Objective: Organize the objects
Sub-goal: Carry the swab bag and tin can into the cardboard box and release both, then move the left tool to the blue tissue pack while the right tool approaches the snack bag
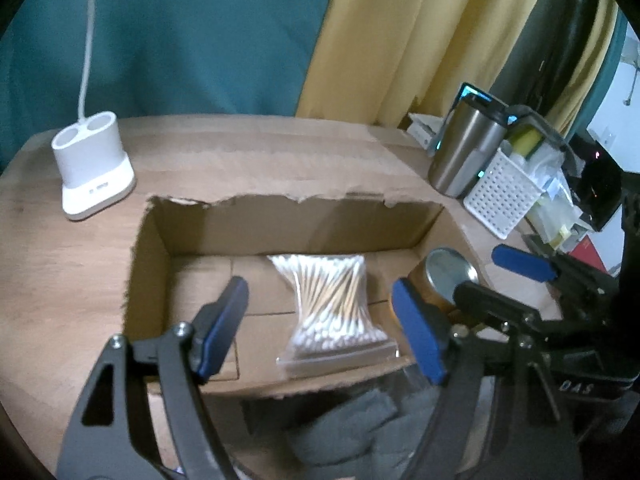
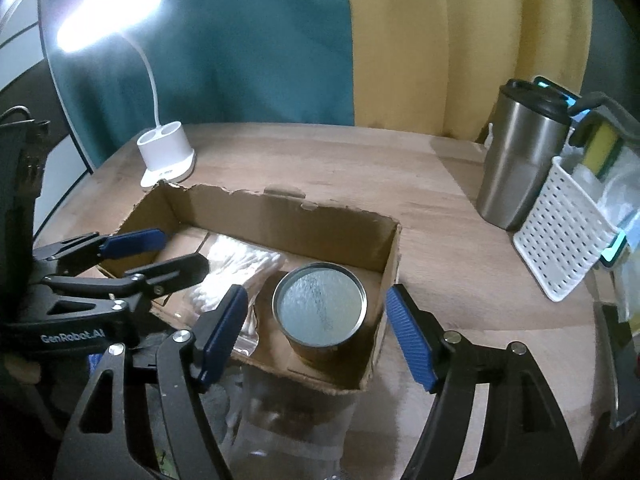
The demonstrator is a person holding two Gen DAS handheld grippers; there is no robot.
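Blue-padded left gripper (image 1: 320,326) and right gripper (image 2: 316,334): both apart, empty. Clear bag of cotton swabs (image 1: 334,306), round metal tin (image 2: 319,308) inside torn cardboard box (image 2: 280,212) mid-table. Withdraw straight up, avoid box walls.

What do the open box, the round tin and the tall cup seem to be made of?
Box: brown corrugated cardboard, matte, with torn ragged edges. Tin: probably metal, with a dull silvery lid and a golden side. Tall cup: likely stainless steel, brushed with a soft sheen; its black lid looks plastic.
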